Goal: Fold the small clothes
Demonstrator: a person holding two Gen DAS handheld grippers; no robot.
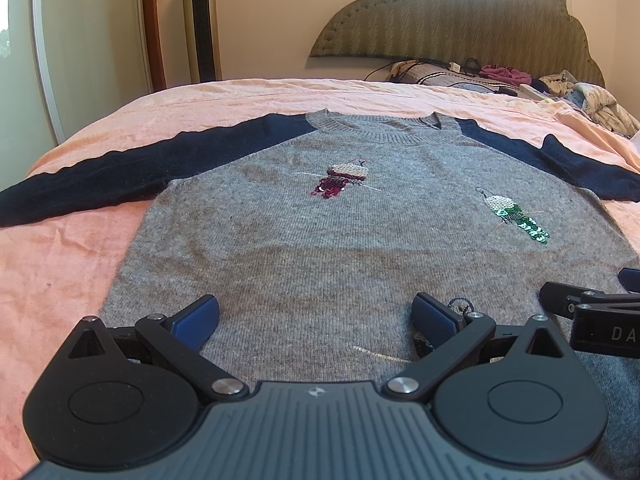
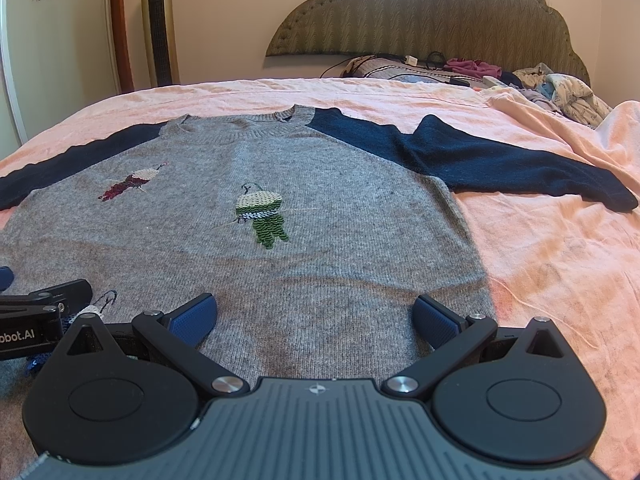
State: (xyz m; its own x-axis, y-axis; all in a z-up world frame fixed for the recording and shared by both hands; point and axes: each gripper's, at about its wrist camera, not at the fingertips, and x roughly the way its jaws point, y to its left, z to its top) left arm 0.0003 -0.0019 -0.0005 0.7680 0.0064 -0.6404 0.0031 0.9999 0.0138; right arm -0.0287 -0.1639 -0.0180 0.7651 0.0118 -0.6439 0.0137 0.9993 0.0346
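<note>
A gray sweater [image 1: 320, 240] with dark blue sleeves lies flat on a pink bed sheet [image 1: 68, 264], its neck pointing away from both tools. The left gripper [image 1: 316, 320] has its blue fingers [image 1: 198, 318] spread wide apart, and they hold nothing. The bottom part of the sweater sits between them. The right gripper [image 2: 316, 320] is just beside it, also spread wide with nothing in it, over the bottom right part of the sweater. A red sparkly bird [image 1: 344, 180] is far ahead of the left fingers. A green sparkly bird [image 2: 262, 216] is ahead of the right fingers [image 2: 434, 320]. Past the sweater is a pile of clothes [image 2: 560, 88] by the headboard [image 2: 420, 12].
</note>
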